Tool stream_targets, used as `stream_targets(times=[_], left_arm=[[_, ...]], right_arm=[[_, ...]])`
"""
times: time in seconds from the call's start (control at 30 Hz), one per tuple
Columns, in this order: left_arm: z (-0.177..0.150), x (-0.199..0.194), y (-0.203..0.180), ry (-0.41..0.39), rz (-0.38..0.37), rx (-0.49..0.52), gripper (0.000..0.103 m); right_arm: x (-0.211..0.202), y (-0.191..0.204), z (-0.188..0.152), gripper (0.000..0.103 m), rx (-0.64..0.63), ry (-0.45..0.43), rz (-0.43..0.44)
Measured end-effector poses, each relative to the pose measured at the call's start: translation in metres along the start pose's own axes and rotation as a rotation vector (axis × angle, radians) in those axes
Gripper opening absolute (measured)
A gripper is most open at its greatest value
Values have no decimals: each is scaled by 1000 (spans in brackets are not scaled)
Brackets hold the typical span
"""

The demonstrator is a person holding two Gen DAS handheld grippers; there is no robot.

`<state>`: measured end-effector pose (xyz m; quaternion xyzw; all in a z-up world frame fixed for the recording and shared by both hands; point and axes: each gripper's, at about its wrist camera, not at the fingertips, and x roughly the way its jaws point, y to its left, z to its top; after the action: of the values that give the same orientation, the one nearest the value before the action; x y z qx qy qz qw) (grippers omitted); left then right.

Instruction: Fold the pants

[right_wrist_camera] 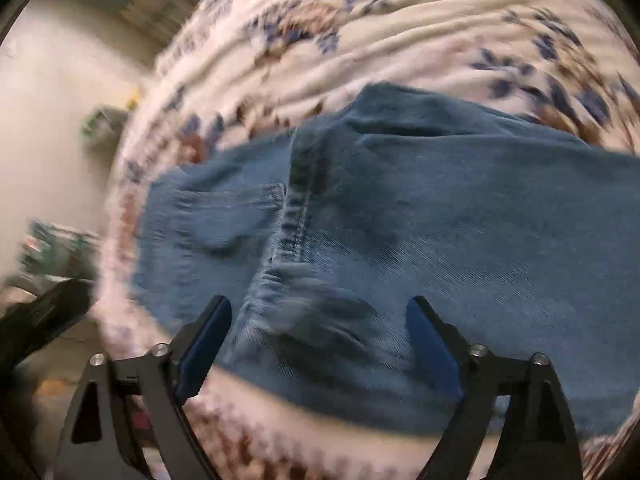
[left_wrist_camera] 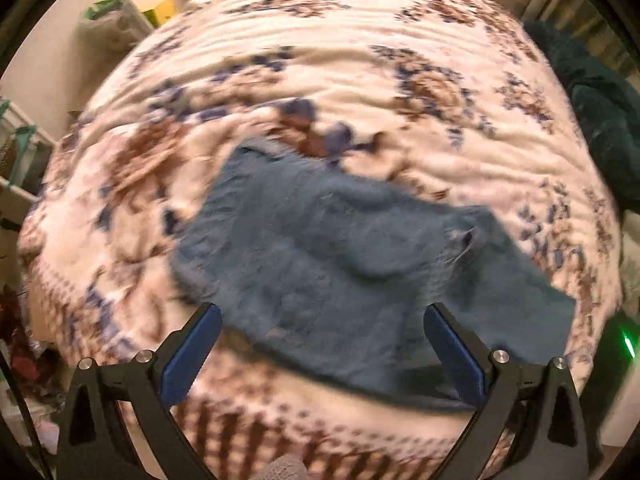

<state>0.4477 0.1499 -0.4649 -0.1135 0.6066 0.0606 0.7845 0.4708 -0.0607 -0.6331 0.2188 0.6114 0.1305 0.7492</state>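
Both tongs hung spread and empty, left gripper and right gripper, above the floral bedspread, where blue denim pants lay near its front edge, apparently folded though blur hid detail.

light: warm, dim indoor | blur: motion smear in both views | edges: fisheye bending, dark corners

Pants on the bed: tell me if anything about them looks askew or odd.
The blue pants lie folded on the floral bedspread, but not squarely: in the left wrist view their outline is skewed, one corner jutting past the rest, and cloth is bunched near the seam. Blur hides finer detail. Both grippers hover open.
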Motion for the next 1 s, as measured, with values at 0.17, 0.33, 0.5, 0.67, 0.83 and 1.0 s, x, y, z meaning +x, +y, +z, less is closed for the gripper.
stream_targets(times=[0.17, 0.33, 0.5, 0.67, 0.83, 1.0], left_arm=[[5, 48, -57, 94, -95, 100, 103], [-4, 125, -98, 317, -85, 186, 99], [-23, 140, -111, 369, -30, 263, 58], [-26, 112, -104, 322, -74, 257, 15], [-18, 79, -84, 351, -197, 115, 14], [-22, 87, -60, 394, -152, 82, 15]], right_arm=[[-74, -77, -25, 91, 242, -46, -44], [-110, -174, -63, 91, 565, -53, -135], [-116, -222, -80, 91, 698, -60, -142], [-98, -214, -79, 91, 691, -39, -134], [-81, -203, -73, 91, 678, -36, -120], [-85, -205, -69, 91, 660, -22, -118]])
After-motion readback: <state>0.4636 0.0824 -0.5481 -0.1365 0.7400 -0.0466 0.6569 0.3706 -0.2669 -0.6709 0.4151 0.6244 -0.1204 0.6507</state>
